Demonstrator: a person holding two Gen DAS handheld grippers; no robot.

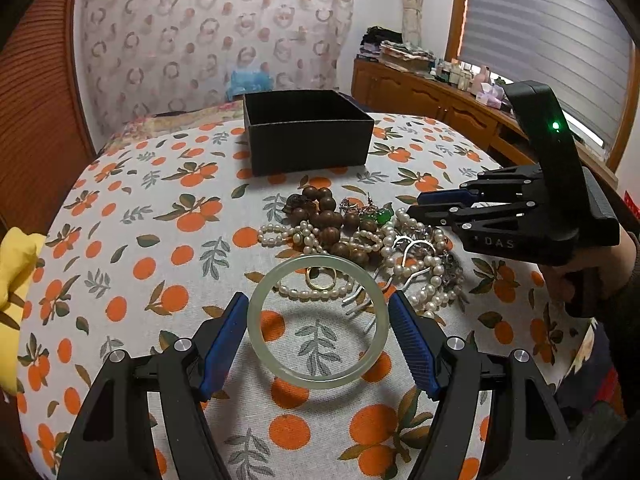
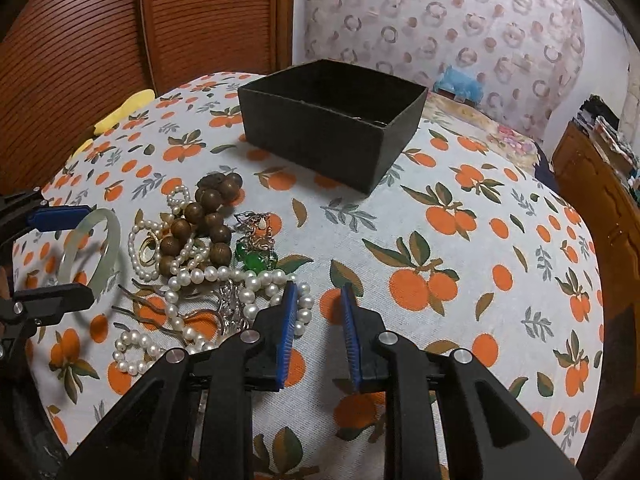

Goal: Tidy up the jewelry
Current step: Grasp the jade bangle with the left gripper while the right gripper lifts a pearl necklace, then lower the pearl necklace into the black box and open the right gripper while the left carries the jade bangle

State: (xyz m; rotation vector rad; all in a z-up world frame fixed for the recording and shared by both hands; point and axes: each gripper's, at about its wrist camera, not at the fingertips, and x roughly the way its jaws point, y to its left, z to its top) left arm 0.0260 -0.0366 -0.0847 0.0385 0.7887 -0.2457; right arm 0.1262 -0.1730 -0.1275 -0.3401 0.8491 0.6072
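Observation:
A pale green jade bangle (image 1: 318, 322) sits between the blue pads of my left gripper (image 1: 318, 316), lifted a little above the cloth; its shadow falls below it. It also shows in the right wrist view (image 2: 94, 250). The pads touch its sides. A jewelry pile (image 1: 360, 244) of pearl strands, brown wooden beads (image 2: 208, 216), a gold ring and a green stone (image 2: 256, 258) lies behind. A black open box (image 1: 308, 132) stands further back. My right gripper (image 2: 318, 304) is narrowly open and empty, right of the pile.
The table (image 2: 480, 280) carries an orange-print cloth. A yellow cloth (image 1: 16, 272) lies at its left edge. A wooden cabinet (image 1: 440, 96) with clutter stands at the right, wooden slatted doors (image 2: 120, 40) behind.

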